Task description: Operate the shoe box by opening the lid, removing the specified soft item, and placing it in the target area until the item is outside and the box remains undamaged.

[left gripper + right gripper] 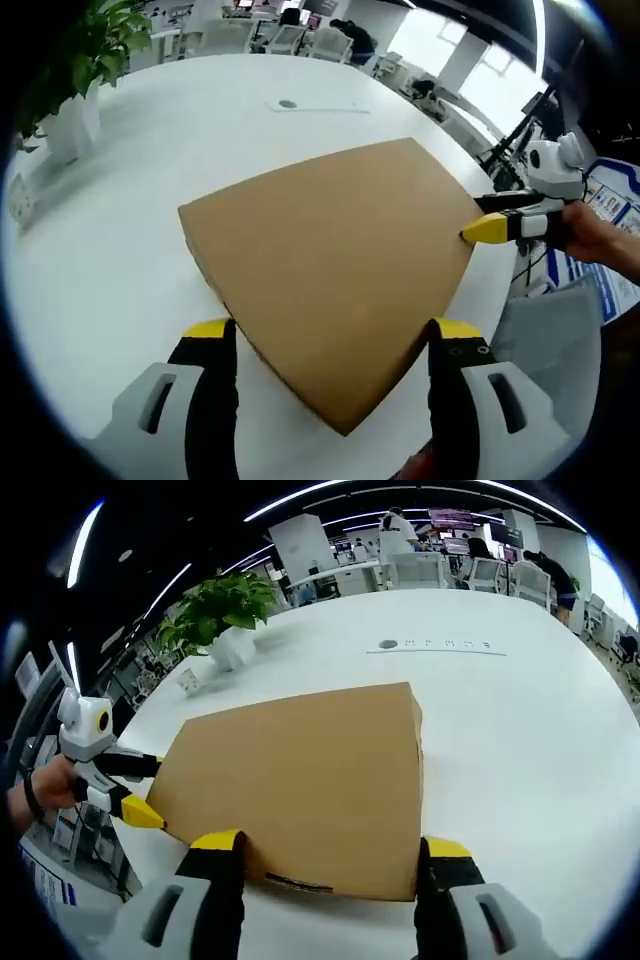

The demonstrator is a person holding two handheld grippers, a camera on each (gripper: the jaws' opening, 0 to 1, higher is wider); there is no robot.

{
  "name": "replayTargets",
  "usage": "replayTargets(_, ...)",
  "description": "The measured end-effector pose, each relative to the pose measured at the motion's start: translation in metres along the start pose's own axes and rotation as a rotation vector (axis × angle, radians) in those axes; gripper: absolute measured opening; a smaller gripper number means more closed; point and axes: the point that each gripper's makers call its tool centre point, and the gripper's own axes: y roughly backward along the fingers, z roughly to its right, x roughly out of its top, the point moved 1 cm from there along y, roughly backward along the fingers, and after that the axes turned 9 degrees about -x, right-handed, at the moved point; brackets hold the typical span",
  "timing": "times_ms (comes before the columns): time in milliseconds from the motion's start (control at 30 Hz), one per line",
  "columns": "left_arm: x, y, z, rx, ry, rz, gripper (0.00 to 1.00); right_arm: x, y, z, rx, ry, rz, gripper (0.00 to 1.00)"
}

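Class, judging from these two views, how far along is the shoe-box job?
Nothing looks done: the box sits closed on the table. In hand: the left gripper and right gripper, both open, are at opposite edges. Left: open the lid, remove the soft item, place it.

**What cannot be seen or made out**

The shoe box [335,270] is closed, so its contents are hidden. In the left gripper view, the left tool [335,345] has its lower body cut off by the picture's bottom edge, and the box's near corner sits between its jaws. The hand [605,240] holding the right tool [490,228] is cut off at the right edge. In the right gripper view, the potted plant [222,610] has its pot partly hidden by leaves. People seated at distant desks [440,565] are too small to make out.
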Motion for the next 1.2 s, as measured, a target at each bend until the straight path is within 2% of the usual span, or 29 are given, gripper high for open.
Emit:
replayTargets(233, -0.011, 0.011, 0.006, -0.032, -0.041, -0.046, 0.77, -0.018, 0.010, -0.014, -0.030, -0.039, -0.019, 0.66)
replayTargets(500, -0.022, 0.022, 0.007, -0.049, -0.061, -0.072, 0.77, -0.034, 0.018, -0.029, -0.039, -0.057, -0.018, 0.65)
replayTargets(800, -0.032, 0.027, 0.010, -0.037, -0.045, -0.066, 0.77, -0.038, 0.021, -0.032, -0.030, -0.043, -0.033, 0.66)
replayTargets(900, -0.031, 0.027, 0.007, -0.037, -0.031, -0.031, 0.77, -0.038, 0.021, -0.032, -0.027, -0.042, -0.028, 0.66)
replayTargets(1100, -0.031, 0.025, -0.001, -0.023, -0.021, -0.023, 0.78, -0.038, 0.022, -0.031, -0.019, -0.045, -0.035, 0.66)
replayTargets(1200, -0.030, 0.025, -0.004, -0.012, -0.013, 0.018, 0.79, -0.039, 0.023, -0.029, -0.006, -0.047, -0.017, 0.66)
